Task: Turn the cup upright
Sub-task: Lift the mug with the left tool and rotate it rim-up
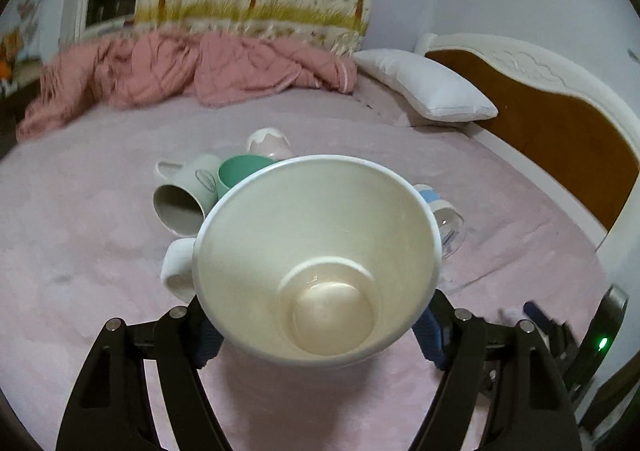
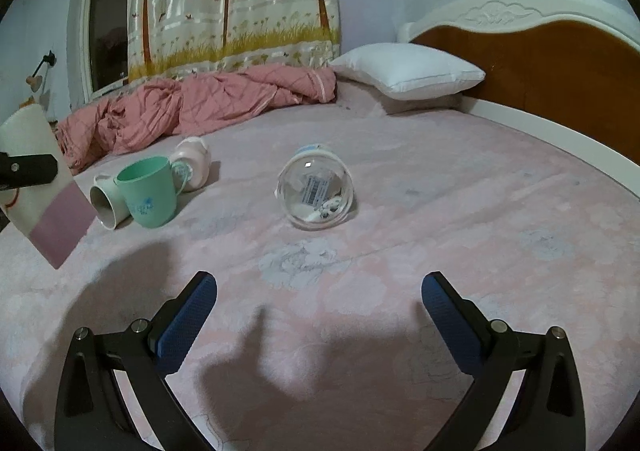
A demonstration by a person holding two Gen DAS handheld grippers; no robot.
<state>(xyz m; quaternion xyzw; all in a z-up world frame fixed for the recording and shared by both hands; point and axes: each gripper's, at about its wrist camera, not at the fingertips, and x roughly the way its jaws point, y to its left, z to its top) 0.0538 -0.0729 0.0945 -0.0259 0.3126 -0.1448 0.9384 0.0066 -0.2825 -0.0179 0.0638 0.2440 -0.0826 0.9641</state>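
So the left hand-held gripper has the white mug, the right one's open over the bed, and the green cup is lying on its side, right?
Not quite: the green cup stands upright, mouth up, as the right wrist view shows; the grey mug beside it is the one on its side. The rest holds: the left hand-held gripper grips the white mug, and the right hand-held gripper is open over the bed.

Pink-sheeted bed (image 2: 440,211), white pillow (image 2: 408,71), tree-print curtain (image 2: 236,3).

Dim, soft-shadowed, fisheye-warped edges
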